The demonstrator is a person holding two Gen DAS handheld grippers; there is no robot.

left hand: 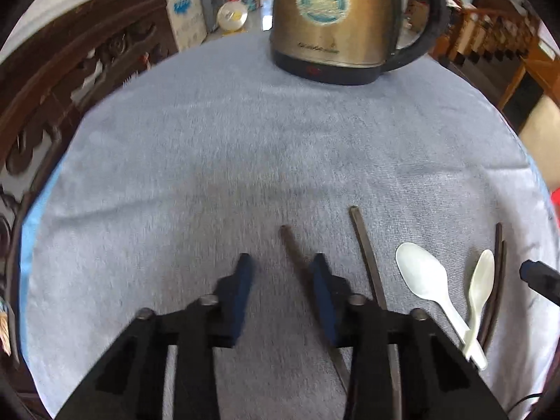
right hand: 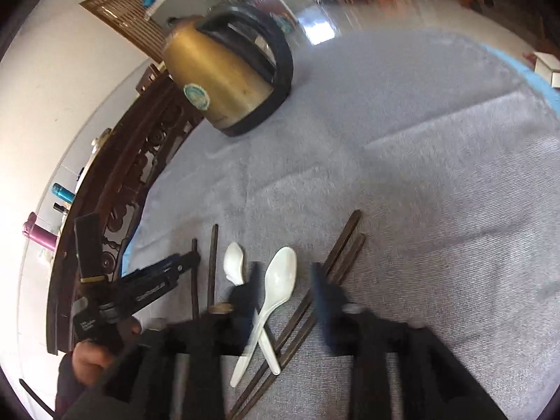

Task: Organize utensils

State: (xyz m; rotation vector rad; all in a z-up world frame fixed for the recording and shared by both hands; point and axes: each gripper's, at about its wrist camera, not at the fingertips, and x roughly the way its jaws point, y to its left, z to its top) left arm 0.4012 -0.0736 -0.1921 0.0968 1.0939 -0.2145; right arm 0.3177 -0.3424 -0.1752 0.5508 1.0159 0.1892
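On the grey cloth point(left hand: 210, 157) lie two separate dark chopsticks point(left hand: 365, 252), a touching pair of chopsticks point(left hand: 498, 262), and a large white spoon point(left hand: 421, 274) crossed at the handle with a small white spoon point(left hand: 481, 280). My left gripper point(left hand: 281, 266) hovers low over the leftmost chopstick point(left hand: 292, 245), which runs under its right finger. Its jaws stand apart with bare cloth between them. My right gripper point(right hand: 287, 276) is open above the large spoon point(right hand: 280, 273) and the chopstick pair point(right hand: 344, 241), blurred. The right wrist view shows the left gripper point(right hand: 190, 257) beside that chopstick point(right hand: 194, 273).
A brass-coloured electric kettle point(left hand: 332, 17) with a black handle stands at the far side of the cloth. Carved dark wooden furniture point(left hand: 52, 98) borders the left edge. A person's hand point(right hand: 91, 353) holds the left gripper. Bottles point(right hand: 63, 192) stand beyond the wood.
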